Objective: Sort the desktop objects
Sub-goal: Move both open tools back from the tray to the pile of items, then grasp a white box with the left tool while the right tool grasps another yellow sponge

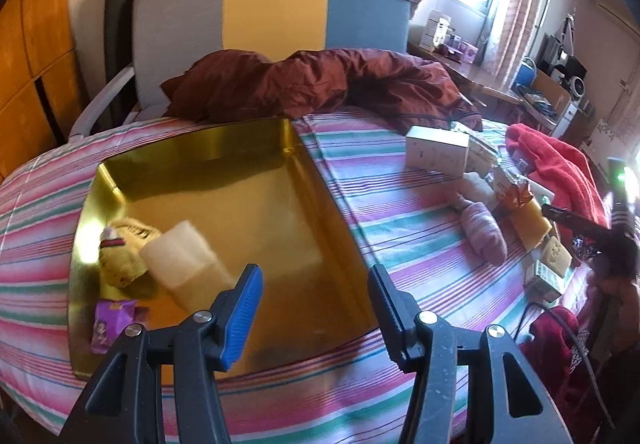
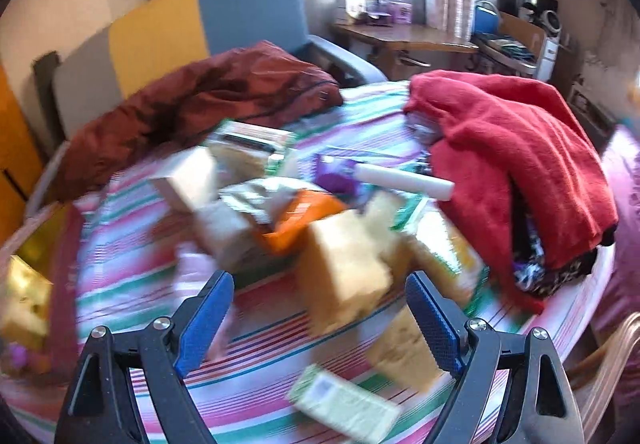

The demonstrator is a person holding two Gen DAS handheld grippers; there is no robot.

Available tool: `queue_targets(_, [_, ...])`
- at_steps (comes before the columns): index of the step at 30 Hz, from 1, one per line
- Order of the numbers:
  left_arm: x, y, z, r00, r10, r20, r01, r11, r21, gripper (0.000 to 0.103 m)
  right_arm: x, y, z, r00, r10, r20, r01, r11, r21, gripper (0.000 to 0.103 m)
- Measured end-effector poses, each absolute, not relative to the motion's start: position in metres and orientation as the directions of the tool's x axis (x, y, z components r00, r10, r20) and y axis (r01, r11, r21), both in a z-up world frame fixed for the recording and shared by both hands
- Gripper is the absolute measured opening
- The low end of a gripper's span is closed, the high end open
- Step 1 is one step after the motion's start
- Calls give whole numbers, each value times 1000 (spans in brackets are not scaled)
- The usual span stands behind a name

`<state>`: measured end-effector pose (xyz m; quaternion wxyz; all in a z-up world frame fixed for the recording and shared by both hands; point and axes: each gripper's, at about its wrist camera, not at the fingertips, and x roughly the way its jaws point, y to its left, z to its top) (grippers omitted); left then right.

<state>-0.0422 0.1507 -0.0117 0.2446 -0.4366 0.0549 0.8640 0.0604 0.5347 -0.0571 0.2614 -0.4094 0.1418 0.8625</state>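
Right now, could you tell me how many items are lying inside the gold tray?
3, all at its left end: a yellow plush toy, a pale block touching it, and a purple packet nearest the camera. The gold tray is otherwise bare.

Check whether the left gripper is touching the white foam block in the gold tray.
Apart. The left wrist view shows the left gripper open and empty, with bare gold tray floor visible between its blue pad and the white foam block.

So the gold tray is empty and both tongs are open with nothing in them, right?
Not quite. The gold tray is not empty: the left wrist view shows a yellow plush toy, a pale block and a purple packet in it. The rest holds: the left tongs and right tongs are open and hold nothing.
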Motion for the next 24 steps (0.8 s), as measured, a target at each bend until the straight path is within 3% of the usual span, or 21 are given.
queue_targets(9, [-57,200,-9,-415,454,-789,-540,-820,-188,56,42,556,-87,-484,303,-821,-549,-836,16,85])
queue_targets(11, [-61,212,-10,-390,472,-791,-554,-806,-207,56,39,556,-90,-473,299,-828,-543,-840,7,78])
queue_targets(13, [-66,227,-10,-359,492,-793,-565,-791,-235,56,37,556,-95,-458,284,-842,-534,-845,5,59])
queue_targets(15, [-71,240,-11,-329,514,-792,-577,-774,-262,56,36,554,-97,-448,290,-846,-528,-849,-12,47])
queue_targets(24, [-102,293,-21,-160,589,-792,-539,-724,-430,59,42,551,-84,-491,322,-810,-535,-845,-12,44])
